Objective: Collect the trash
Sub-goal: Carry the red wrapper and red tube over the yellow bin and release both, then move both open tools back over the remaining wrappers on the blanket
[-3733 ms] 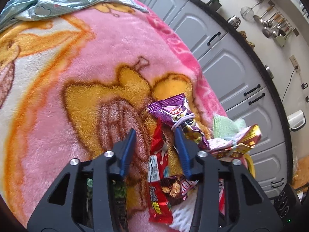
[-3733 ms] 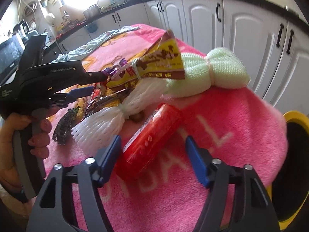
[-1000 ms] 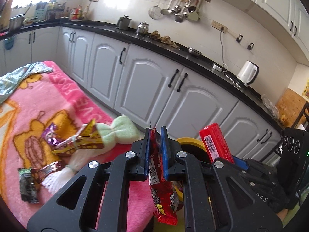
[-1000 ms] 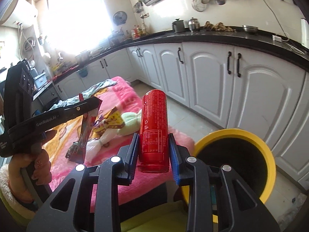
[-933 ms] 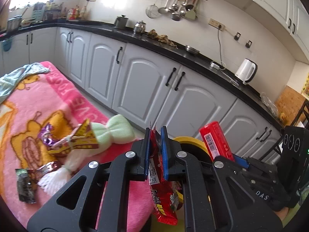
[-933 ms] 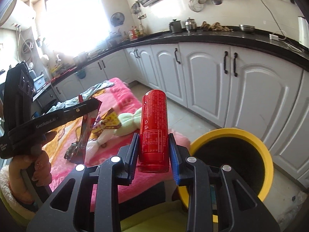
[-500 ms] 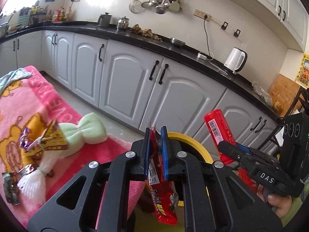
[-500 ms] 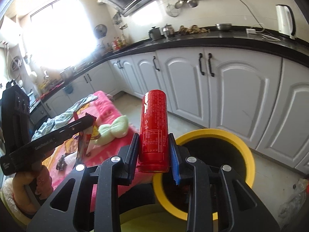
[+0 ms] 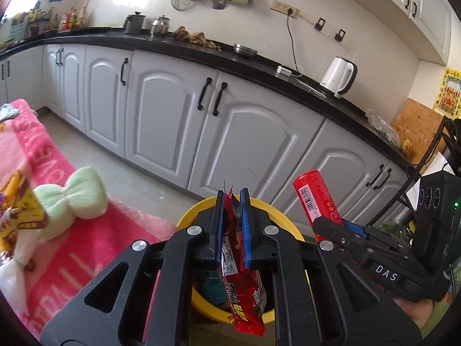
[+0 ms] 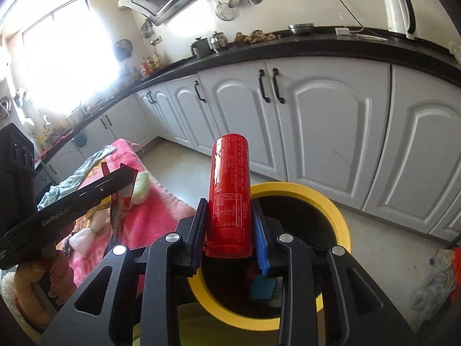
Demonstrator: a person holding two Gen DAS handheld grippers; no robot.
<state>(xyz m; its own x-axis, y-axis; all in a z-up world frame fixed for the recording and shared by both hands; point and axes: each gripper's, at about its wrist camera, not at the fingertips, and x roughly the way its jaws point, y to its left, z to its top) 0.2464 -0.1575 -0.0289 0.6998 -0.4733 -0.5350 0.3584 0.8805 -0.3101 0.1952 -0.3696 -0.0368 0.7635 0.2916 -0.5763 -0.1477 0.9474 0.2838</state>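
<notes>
L gripper (image 9: 232,225) is clamped on wrapper (image 9: 243,294), R gripper (image 10: 230,227) on tube (image 10: 230,190), both held above bin (image 10: 331,210). Jaws should be opened only once centred over the mouth, wrapper esp.

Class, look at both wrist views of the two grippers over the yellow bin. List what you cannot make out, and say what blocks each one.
- Inside the yellow bin, right wrist view: the right gripper and its red tube cover most of it; only a blue-green lump shows.
- Print on the red wrapper in the left gripper, left wrist view: too small and creased to read.
- Pink blanket, left wrist view: cut off by the left edge.
</notes>
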